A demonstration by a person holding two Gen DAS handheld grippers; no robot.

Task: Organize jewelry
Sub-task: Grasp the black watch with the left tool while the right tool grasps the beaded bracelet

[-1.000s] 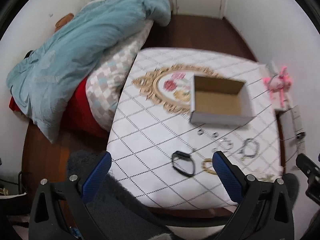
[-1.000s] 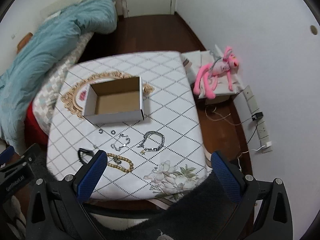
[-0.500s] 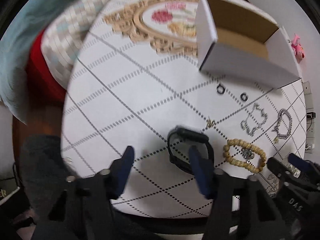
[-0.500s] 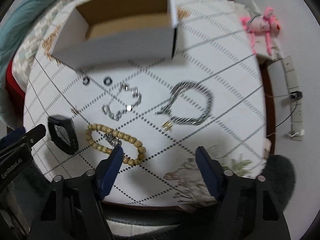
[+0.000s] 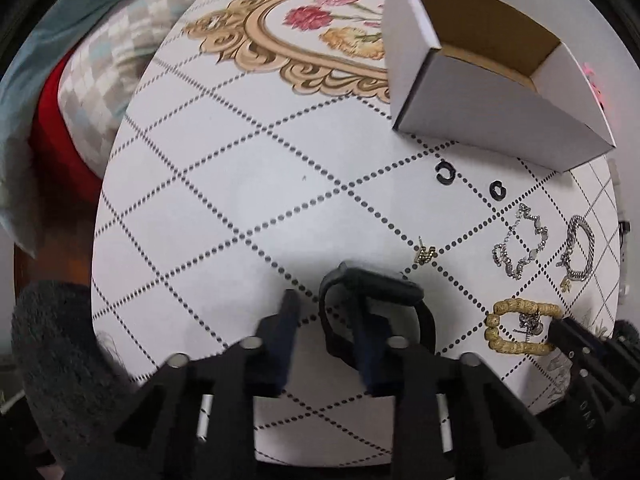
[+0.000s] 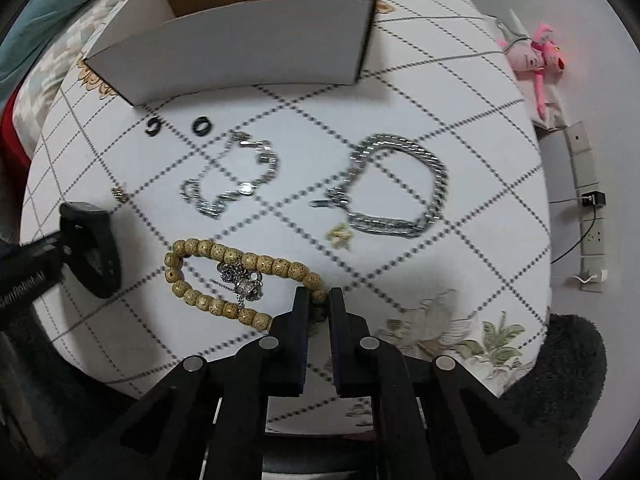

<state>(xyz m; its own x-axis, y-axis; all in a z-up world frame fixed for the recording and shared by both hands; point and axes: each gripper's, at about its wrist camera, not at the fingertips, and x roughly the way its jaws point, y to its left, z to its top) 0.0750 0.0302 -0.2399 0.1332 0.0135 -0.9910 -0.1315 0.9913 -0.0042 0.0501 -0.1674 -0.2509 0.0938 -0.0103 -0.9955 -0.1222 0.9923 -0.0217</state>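
Jewelry lies on a white diamond-patterned table. My left gripper (image 5: 326, 312) is partly closed around the near left side of a black band (image 5: 376, 286); a gap still shows between its fingers. My right gripper (image 6: 319, 300) is shut on the right end of a wooden bead bracelet (image 6: 224, 256) with a silver charm. Farther off lie a thin silver chain bracelet (image 6: 236, 176), a thick silver chain bracelet (image 6: 400, 184), two black rings (image 6: 176, 125) and a small gold earring (image 5: 425, 255). An open white cardboard box (image 6: 256, 36) stands behind them.
A bed with a blue blanket (image 5: 24, 60) and checked pillow (image 5: 104, 64) lies left of the table. A pink plush toy (image 6: 536, 52) and a power strip (image 6: 588, 184) sit on the floor at the right by the wall.
Both grippers came down from high above the table to the jewelry and narrowed. The left closed in around the black band; the right closed on the bead bracelet's end.
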